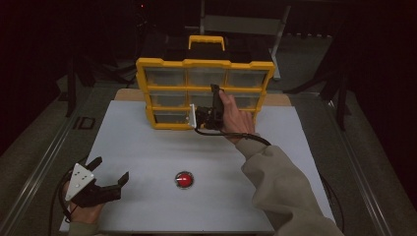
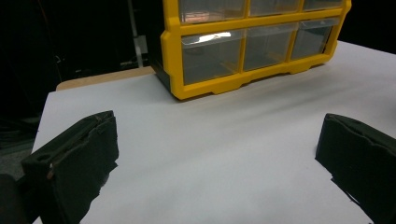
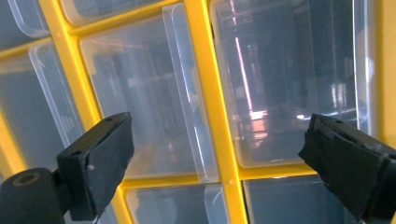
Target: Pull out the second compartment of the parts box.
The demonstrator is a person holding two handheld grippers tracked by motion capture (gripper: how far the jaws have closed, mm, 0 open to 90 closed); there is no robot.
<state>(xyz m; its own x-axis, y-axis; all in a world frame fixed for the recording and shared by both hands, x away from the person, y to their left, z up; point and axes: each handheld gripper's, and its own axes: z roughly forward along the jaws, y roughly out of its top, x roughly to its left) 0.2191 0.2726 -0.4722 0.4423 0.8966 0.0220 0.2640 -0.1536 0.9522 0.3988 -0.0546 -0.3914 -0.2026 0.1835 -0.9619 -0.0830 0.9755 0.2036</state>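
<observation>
Yellow-framed drawer cabinet [image 1: 162,63] at table's [image 1: 147,147] far edge. Right gripper [image 3: 215,144] open, close before clear drawers [image 3: 289,79]. Drawers likely light, stiff, slick; best gripped at front lip. Left gripper [image 1: 109,173] open, idle near table's front edge.

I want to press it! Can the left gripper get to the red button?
Probably yes. The left gripper sits open on the white table, and nothing lies between it and the red button beside it.
</observation>
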